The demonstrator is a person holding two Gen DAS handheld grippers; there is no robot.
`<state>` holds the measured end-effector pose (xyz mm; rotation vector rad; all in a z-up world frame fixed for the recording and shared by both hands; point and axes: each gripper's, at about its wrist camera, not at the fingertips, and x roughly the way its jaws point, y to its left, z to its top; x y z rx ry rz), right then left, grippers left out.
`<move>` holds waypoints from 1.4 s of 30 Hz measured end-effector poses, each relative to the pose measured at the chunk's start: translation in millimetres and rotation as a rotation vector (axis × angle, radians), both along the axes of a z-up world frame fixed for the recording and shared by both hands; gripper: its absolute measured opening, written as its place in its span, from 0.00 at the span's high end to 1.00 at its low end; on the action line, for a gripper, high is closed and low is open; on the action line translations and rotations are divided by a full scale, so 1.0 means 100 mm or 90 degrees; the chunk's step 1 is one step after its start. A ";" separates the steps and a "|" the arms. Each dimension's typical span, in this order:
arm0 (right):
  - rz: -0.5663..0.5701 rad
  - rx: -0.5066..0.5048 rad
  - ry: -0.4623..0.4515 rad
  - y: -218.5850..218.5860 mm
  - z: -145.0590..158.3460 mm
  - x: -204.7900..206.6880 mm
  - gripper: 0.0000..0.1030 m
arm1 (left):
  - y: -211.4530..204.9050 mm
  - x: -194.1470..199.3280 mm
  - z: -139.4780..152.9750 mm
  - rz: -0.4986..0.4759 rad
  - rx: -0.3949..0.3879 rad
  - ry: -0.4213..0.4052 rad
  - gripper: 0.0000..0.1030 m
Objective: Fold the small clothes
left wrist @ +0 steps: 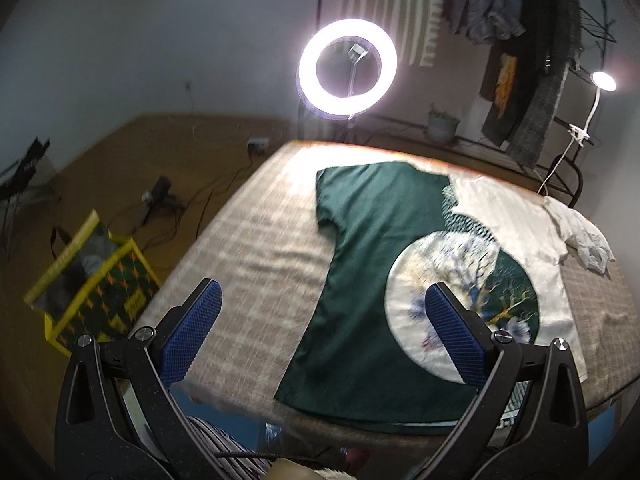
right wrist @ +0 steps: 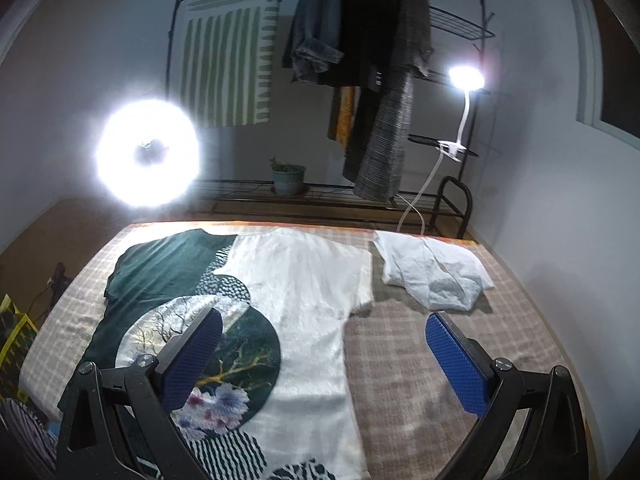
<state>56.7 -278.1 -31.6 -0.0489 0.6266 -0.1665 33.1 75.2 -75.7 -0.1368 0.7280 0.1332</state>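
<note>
A green-and-white printed T-shirt (right wrist: 256, 320) lies flat on the checked bed (right wrist: 420, 360), collar away, as the left gripper (left wrist: 324, 332) and right gripper (right wrist: 324, 360), both spread empty, hover above its near hem, each nearest its own side.

The T-shirt (right wrist: 248, 300) is half dark green, half white, printed with a pale circle, gold branches, lilac flowers and black-and-white stripes and dots. It lies on a beige-and-white checked blanket (right wrist: 420, 360) beside a plain white garment (right wrist: 436, 276). Both grippers' pads (left wrist: 192, 332) are blue.
</note>
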 end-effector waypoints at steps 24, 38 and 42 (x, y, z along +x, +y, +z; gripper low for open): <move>0.365 0.080 0.171 2.35 -0.90 2.58 0.13 | 0.63 0.23 -1.57 0.029 -0.205 0.240 0.40; 0.331 0.194 0.368 3.39 -1.83 3.87 0.21 | 0.48 0.32 -1.66 -0.032 -0.192 0.231 0.59; 0.339 0.170 0.400 3.71 -2.05 4.01 0.25 | 0.44 0.35 -1.66 -0.050 -0.195 0.225 0.78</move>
